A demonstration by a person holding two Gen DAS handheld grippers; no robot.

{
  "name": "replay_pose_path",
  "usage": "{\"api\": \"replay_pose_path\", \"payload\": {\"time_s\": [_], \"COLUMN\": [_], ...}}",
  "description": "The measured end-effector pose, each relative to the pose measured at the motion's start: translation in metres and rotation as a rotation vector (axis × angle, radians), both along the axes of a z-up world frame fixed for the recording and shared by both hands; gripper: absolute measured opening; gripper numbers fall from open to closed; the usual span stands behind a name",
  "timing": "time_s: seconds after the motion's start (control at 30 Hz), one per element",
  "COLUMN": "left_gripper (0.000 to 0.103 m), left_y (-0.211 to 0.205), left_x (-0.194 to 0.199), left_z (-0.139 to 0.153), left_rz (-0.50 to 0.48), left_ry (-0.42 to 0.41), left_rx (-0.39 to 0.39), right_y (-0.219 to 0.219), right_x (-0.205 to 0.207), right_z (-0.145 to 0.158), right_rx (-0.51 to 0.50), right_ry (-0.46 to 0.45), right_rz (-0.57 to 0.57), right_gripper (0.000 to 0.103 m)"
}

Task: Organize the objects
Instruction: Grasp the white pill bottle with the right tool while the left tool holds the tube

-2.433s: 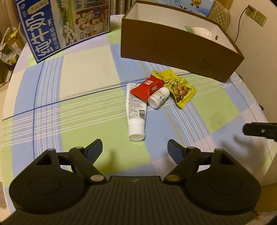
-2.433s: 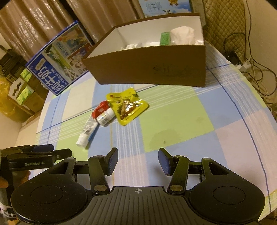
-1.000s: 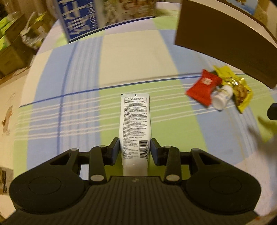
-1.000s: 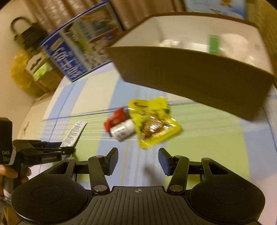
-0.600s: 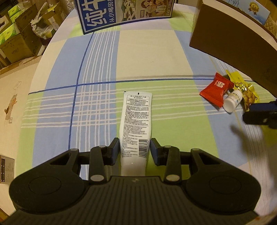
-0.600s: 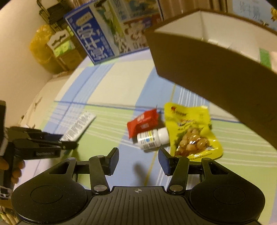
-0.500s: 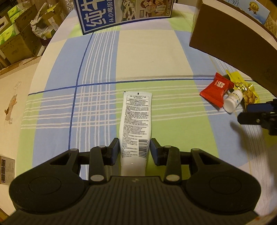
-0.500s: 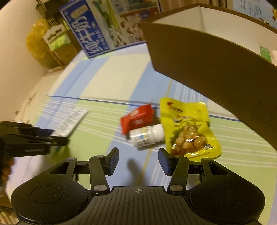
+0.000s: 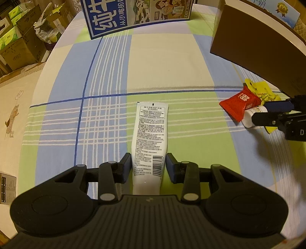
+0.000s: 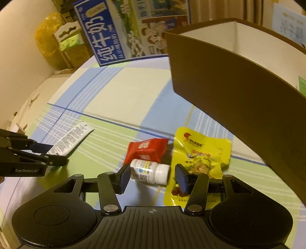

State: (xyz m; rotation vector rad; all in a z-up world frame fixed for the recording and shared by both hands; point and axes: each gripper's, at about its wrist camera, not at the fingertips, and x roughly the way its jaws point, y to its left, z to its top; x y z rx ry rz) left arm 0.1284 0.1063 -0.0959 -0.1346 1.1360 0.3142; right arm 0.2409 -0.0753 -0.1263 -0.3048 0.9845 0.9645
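The white tube [image 9: 150, 138] is clamped near its cap in the left gripper [image 9: 148, 168], pointing far over the checked cloth [image 9: 164, 63]. The right gripper [image 10: 153, 177], jaws wide, straddles the small bottle [image 10: 149, 171], not yet gripped. Red packet [image 10: 146, 148] and yellow pouch [image 10: 200, 157] crowd it; the brown box [image 10: 235, 92] waits just beyond, already holding some items

Warm yellowish light falls on a round table [image 9: 168, 57] under a checked cloth [image 9: 107, 122] of blue, green and cream, spreading ahead of the jaws. Left of them, off the table, stacked cartons [image 9: 17, 47] stand on a pale floor [image 9: 13, 99]; beyond, a cream wall [image 10: 21, 57] and brown curtains [image 10: 246, 11].
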Motion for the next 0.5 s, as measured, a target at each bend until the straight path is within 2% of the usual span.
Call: {"api": "replay_pose_path", "payload": {"time_s": [0.33,0.5], "left_gripper": [0.034,0.034], "left_y": [0.0,0.0], "left_x": [0.003,0.004], "left_z": [0.0,-0.001], "left_rz": [0.001,0.001], "left_ry": [-0.002,-0.002], "left_rx": [-0.002,-0.004], "right_y": [0.01,0.012], "right_x": [-0.011,-0.02], "right_z": [-0.005,-0.012], "right_rx": [0.0,-0.044], "right_ry": [0.021,-0.004], "right_rz": [-0.074,-0.035], "right_gripper": [0.049,0.048]}}
